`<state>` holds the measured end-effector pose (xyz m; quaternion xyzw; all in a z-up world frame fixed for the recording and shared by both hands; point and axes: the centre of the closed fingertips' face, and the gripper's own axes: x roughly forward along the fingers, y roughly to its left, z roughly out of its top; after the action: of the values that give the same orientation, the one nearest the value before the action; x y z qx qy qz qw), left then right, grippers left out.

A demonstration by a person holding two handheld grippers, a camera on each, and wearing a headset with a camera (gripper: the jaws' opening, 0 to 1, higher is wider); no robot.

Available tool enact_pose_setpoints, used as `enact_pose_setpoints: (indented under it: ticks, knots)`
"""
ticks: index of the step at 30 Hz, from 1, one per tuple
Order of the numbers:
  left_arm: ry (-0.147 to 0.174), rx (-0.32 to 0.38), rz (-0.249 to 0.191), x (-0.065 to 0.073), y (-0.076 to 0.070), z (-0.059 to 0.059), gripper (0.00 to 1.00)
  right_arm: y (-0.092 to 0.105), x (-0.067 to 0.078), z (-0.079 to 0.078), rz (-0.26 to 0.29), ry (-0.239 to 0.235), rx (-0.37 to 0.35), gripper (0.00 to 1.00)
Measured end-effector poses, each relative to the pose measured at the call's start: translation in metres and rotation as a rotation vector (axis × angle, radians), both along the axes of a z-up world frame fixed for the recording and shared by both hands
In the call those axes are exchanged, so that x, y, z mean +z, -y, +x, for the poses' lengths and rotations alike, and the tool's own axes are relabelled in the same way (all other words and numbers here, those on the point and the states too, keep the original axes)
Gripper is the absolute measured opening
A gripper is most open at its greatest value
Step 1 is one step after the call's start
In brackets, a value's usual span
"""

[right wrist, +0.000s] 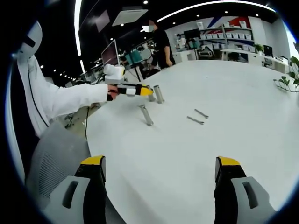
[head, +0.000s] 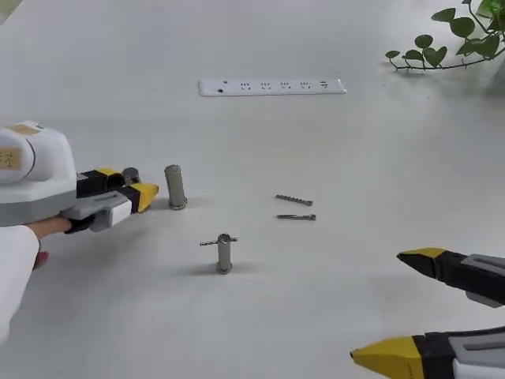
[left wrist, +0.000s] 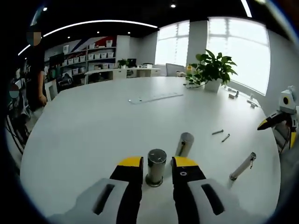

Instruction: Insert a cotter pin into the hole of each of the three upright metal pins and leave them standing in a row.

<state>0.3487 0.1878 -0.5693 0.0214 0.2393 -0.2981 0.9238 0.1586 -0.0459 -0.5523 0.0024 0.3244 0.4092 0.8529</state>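
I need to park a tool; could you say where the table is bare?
Free: the wide stretch between the power strip and the loose cotter pins, and right of those, toward the plant. Crowded: around the metal pins by the left gripper.

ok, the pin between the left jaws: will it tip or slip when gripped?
Probably tippy: the pin stands tall on a small flared base, so an off-centre squeeze from the left gripper could topple it. Likely slippery too: smooth round metal against the jaws. It looks solid, so it is probably stiff and heavy for its size.
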Motion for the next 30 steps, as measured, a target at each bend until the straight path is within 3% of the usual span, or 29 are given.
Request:
enact_pose_setpoints:
  ticks: [3, 12, 16, 21, 24, 27, 30]
  knots:
    - [0.007, 0.006, -0.009, 0.001, -0.002, 0.003, 0.15, 0.0, 0.0, 0.0, 0.0, 0.001, -0.004, 0.95]
    - [-0.01, -0.05, -0.012, 0.0, 0.002, -0.001, 0.12, -0.002, -0.001, -0.001, -0.006, -0.003, 0.002, 0.94]
    - [0.023, -0.088, 0.064, 0.002, 0.002, -0.002, 0.11, -0.004, -0.002, -0.002, -0.007, -0.007, 0.008, 0.94]
    - [0.003, -0.063, 0.063, 0.002, 0.0, -0.003, 0.1, -0.004, -0.004, -0.003, -0.019, -0.011, 0.009, 0.94]
    - [-0.006, -0.038, 0.052, 0.01, -0.003, -0.01, 0.1, -0.004, -0.003, -0.003, -0.019, -0.01, 0.003, 0.94]
    - [0.01, -0.029, 0.024, 0.024, -0.004, -0.019, 0.1, -0.002, 0.0, -0.001, -0.017, -0.001, -0.009, 0.93]
    - [0.034, -0.028, 0.036, 0.04, -0.006, -0.03, 0.1, 0.0, 0.003, 0.0, -0.013, 0.009, -0.021, 0.93]
